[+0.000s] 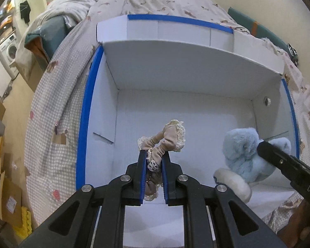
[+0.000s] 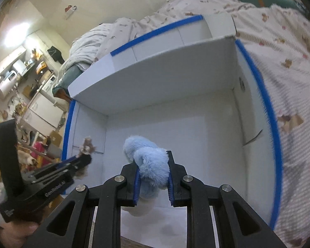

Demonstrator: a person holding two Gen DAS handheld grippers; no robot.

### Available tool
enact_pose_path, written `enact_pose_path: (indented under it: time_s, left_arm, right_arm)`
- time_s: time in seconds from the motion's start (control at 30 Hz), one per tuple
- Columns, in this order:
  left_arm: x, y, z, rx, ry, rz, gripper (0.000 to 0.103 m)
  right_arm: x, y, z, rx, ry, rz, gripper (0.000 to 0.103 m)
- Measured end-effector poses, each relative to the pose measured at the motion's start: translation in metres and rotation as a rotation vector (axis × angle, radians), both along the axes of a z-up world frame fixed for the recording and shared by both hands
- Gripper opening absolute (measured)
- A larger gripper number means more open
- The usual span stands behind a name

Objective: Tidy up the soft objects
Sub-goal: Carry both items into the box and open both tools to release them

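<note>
My left gripper [image 1: 154, 156] is shut on a beige scrunchie with cream lace trim [image 1: 165, 142], held above the inside of a white box with blue-taped edges [image 1: 88, 107]. In the right wrist view that same left gripper [image 2: 86, 156] shows at the left with the scrunchie [image 2: 87, 143] sticking out of its tips. My right gripper [image 2: 153, 166] is shut on a fluffy light-blue plush toy with a white part below [image 2: 148, 161]. From the left wrist view the plush toy [image 1: 241, 150] hangs at the right, a right finger [image 1: 279, 159] pressed into it.
The box [image 2: 256, 95] lies on a bed with a checked, bear-print cover [image 1: 57, 107]; its far flap stands raised. A crumpled duvet [image 1: 155, 2] lies behind it. Cardboard and a washing machine [image 1: 9, 50] stand on the floor at the left.
</note>
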State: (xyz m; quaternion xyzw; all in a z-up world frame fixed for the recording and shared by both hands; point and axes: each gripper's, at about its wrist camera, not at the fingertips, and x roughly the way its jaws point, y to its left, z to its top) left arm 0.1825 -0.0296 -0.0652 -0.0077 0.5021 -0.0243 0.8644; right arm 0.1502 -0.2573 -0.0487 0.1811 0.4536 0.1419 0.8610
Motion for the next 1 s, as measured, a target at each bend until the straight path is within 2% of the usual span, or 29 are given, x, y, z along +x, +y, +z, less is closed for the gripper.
enact_pose_path:
  time_s: [0.2, 0.33, 0.57, 0.67, 0.87, 1.0]
  left_arm:
    - [0.003, -0.001, -0.004, 0.039, -0.026, -0.004, 0.012]
    - [0.005, 0.000, -0.007, 0.021, -0.006, -0.001, 0.012]
    - [0.005, -0.006, -0.012, 0.035, -0.001, -0.023, 0.012]
    - [0.005, -0.004, -0.011, 0.028, 0.004, -0.015, 0.012]
    - [0.004, -0.003, -0.010, 0.025, 0.008, -0.012, 0.015]
    - [0.004, -0.001, -0.009, 0.005, 0.012, -0.015, 0.016]
  right_arm:
    - [0.006, 0.011, -0.010, -0.015, 0.020, 0.024, 0.022]
    - [0.011, 0.017, -0.014, -0.046, 0.034, 0.040, 0.022]
    - [0.020, 0.029, -0.031, -0.097, 0.100, 0.058, 0.023]
    - [0.023, 0.026, -0.035, -0.052, 0.115, 0.042, 0.023]
    - [0.024, 0.019, -0.034, -0.036, 0.106, 0.009, 0.023]
    - [0.024, 0.024, -0.029, -0.104, 0.076, 0.003, 0.026]
